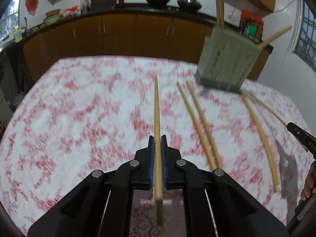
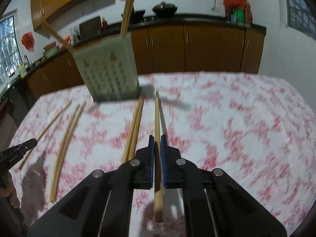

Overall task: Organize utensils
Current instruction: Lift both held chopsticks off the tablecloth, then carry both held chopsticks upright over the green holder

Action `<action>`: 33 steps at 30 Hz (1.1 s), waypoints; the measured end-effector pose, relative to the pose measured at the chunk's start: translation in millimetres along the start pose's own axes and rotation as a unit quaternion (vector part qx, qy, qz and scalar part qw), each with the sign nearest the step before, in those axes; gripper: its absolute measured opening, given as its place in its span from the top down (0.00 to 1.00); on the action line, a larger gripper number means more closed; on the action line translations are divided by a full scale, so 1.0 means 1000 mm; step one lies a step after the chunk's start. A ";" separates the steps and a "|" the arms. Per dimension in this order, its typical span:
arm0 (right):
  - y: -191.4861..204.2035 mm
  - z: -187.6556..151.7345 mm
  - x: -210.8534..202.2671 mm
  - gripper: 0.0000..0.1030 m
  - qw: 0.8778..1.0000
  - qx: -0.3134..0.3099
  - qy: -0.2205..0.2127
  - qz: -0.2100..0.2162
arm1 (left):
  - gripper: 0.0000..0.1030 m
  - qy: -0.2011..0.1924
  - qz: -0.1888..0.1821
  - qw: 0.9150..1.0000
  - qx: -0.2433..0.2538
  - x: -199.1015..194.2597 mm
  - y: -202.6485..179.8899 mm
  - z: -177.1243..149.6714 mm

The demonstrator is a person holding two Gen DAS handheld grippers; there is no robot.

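Note:
My left gripper [image 1: 157, 140] is shut on a wooden chopstick [image 1: 157, 108] that runs forward between its blue pads. My right gripper [image 2: 157, 140] is likewise shut on another chopstick [image 2: 157, 114], a little above the cloth. A grey-green perforated holder [image 1: 227, 61] [image 2: 106, 71] stands on the table with a few chopsticks [image 2: 129, 6] sticking out of it. Loose chopsticks lie on the cloth: a pair [image 1: 199, 124] [image 2: 134, 126] and a curved one [image 1: 260, 134] [image 2: 65, 136]. Each gripper shows at the other view's edge [image 1: 302, 138] [image 2: 17, 152]. Both views are blurred.
The table wears a white cloth with red flowers [image 1: 79, 108] [image 2: 237, 118]. Brown cabinets under a dark counter [image 1: 118, 33] with pots run behind it. A person's hand [image 1: 310, 181] [image 2: 9, 189] shows at the edge of each view.

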State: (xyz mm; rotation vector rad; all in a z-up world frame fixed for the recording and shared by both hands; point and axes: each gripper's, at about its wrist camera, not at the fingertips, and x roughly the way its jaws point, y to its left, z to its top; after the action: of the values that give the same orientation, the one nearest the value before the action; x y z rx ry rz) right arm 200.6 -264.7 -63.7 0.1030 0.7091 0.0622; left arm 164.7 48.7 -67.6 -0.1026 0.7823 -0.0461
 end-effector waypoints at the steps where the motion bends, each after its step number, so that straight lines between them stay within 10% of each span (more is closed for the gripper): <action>1: -0.001 0.005 -0.006 0.92 1.000 0.002 -0.012 0.000 | 0.93 -0.011 -0.001 1.000 -0.001 -0.006 0.000 0.006; 10: -0.003 0.038 -0.046 0.92 0.995 0.012 -0.097 0.005 | 0.93 -0.112 -0.010 0.994 -0.016 -0.057 0.002 0.052; 33: 0.020 0.099 -0.096 0.92 0.980 -0.003 -0.197 0.042 | 0.93 -0.195 -0.045 0.980 0.021 -0.098 -0.026 0.107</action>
State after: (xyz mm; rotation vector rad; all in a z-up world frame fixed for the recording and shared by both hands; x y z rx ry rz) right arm 191.9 -261.3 75.3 0.1345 0.3083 0.1207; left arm 170.1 38.4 79.3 -0.1034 0.3837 -0.1241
